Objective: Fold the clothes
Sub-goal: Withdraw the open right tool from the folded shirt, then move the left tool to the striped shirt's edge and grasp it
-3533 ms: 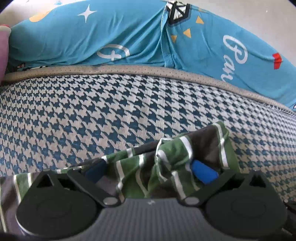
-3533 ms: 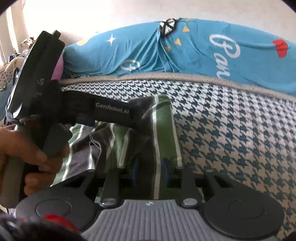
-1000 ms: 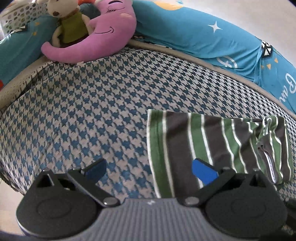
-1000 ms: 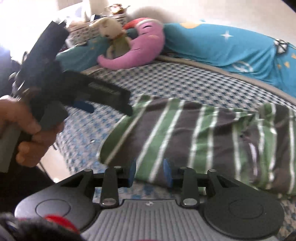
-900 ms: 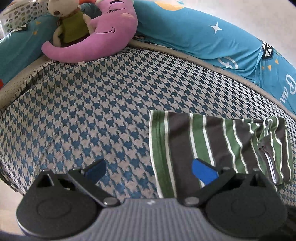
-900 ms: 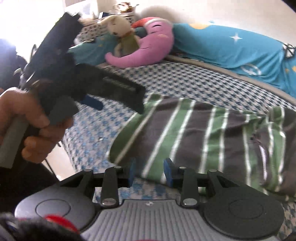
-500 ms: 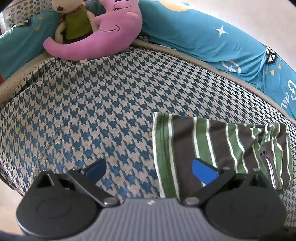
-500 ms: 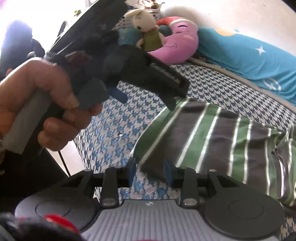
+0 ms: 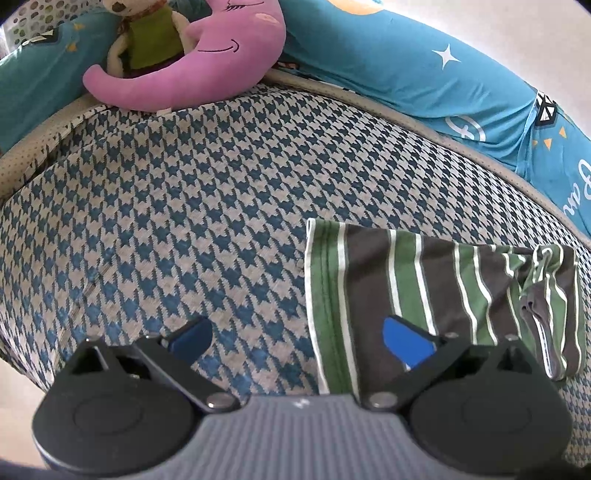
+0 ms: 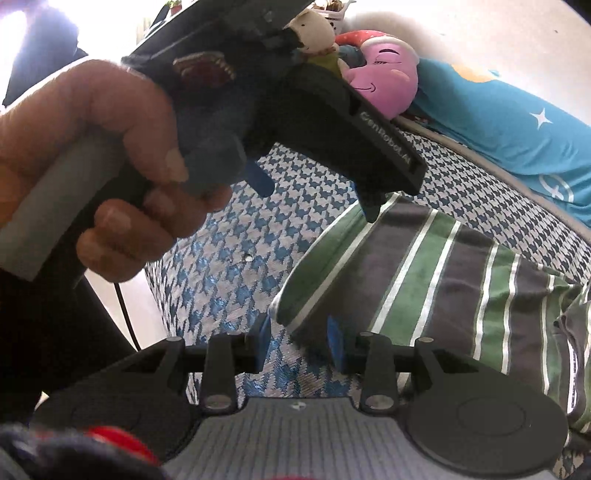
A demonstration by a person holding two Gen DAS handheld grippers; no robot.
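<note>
houndstooth bed cover, blue and grey, fills most of both views. one striped shirt lies folded near the bed's front edge. two plush toys, a pink moon and a bear, rest against a blue quilt. left tool, held by a hand, is spread wide and empty; right tool stands slightly apart at the shirt's corner.
</note>
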